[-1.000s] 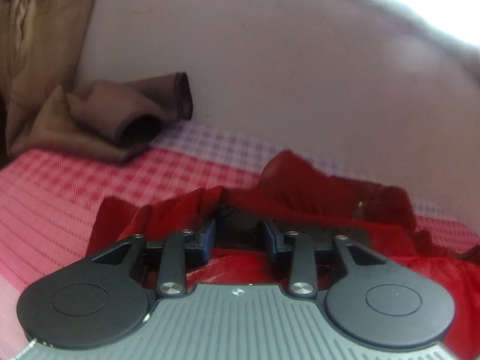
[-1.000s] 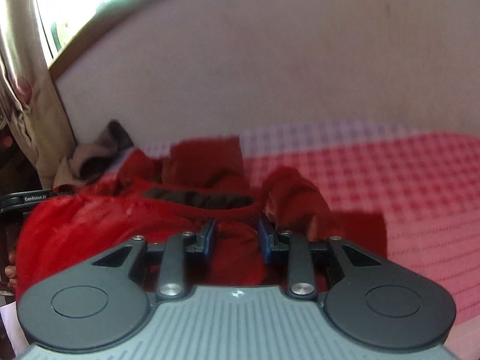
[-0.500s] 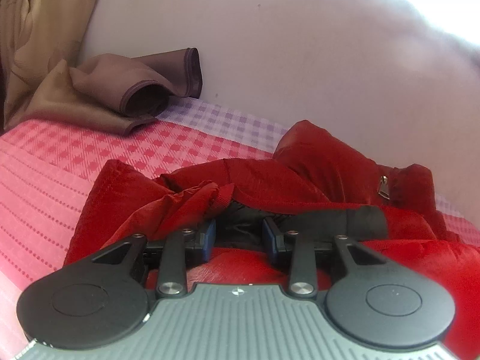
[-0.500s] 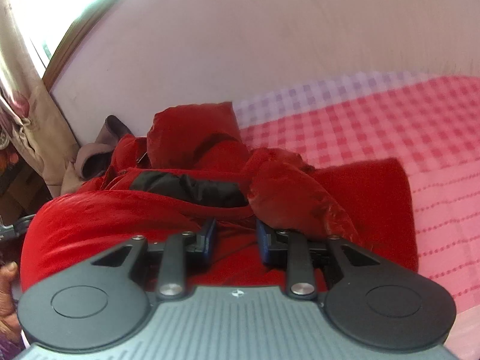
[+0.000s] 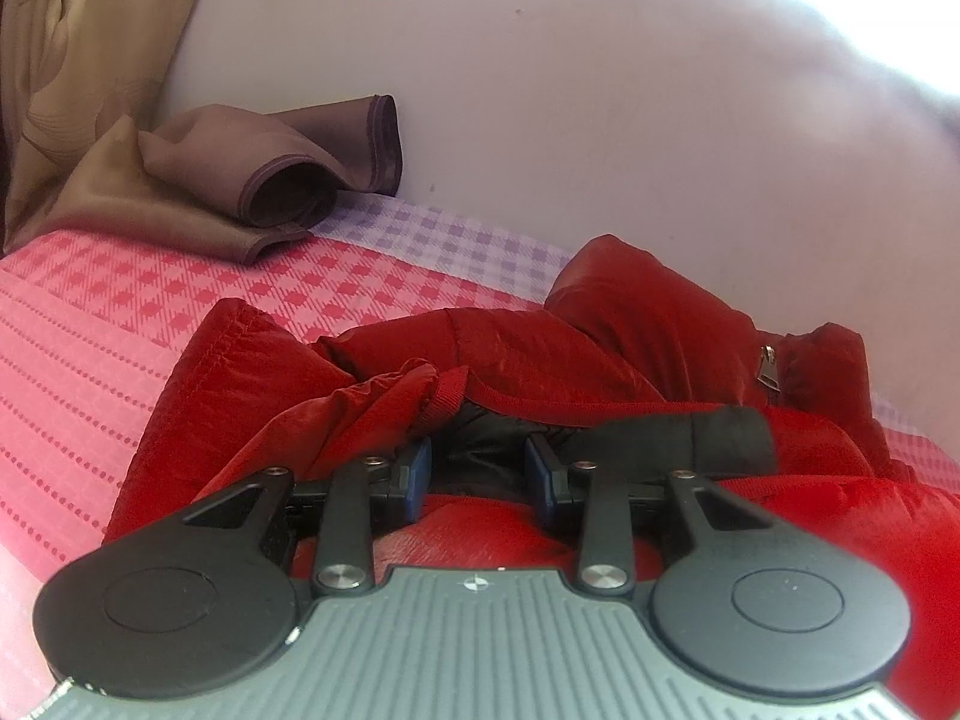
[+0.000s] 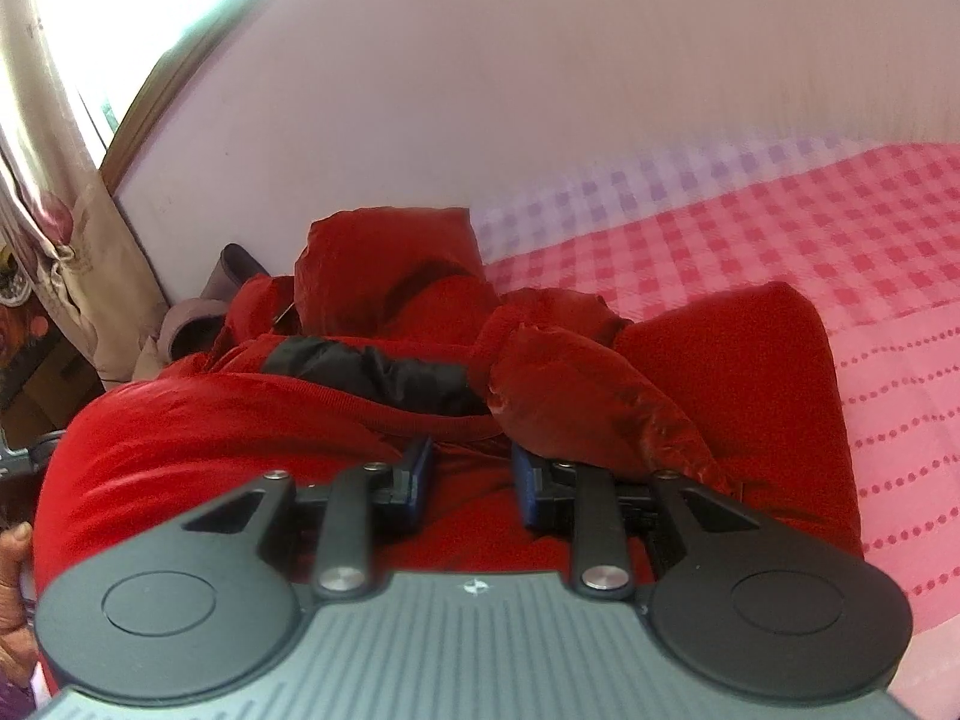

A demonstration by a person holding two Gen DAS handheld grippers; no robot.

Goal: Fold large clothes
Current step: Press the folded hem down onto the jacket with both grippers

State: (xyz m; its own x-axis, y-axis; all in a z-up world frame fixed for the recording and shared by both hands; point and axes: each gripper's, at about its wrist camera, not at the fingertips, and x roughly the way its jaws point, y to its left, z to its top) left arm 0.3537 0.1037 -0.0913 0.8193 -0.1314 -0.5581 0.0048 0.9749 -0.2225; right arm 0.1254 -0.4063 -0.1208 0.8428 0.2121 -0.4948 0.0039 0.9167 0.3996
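A red padded jacket (image 5: 630, 336) with black lining (image 5: 708, 432) lies bunched on the pink checked bed. My left gripper (image 5: 478, 471) is on the jacket's hem near the lining; its blue pads stand apart with fabric between them. In the right wrist view the same jacket (image 6: 570, 384) fills the middle. My right gripper (image 6: 470, 474) is also at the jacket's hem, pads apart with red cloth between them, and a sleeve fold drapes over its right finger (image 6: 534, 480).
A brown cloth (image 5: 198, 198) lies at the bed's back left against the pale wall (image 5: 600, 90). A curtain (image 6: 54, 210) and window are at left in the right wrist view. The pink checked bedcover (image 6: 840, 252) spreads to the right.
Both grippers have come down and forward with the jacket. The jacket now lies lower and more spread on the bed, with the sleeve fold over the right gripper's finger.
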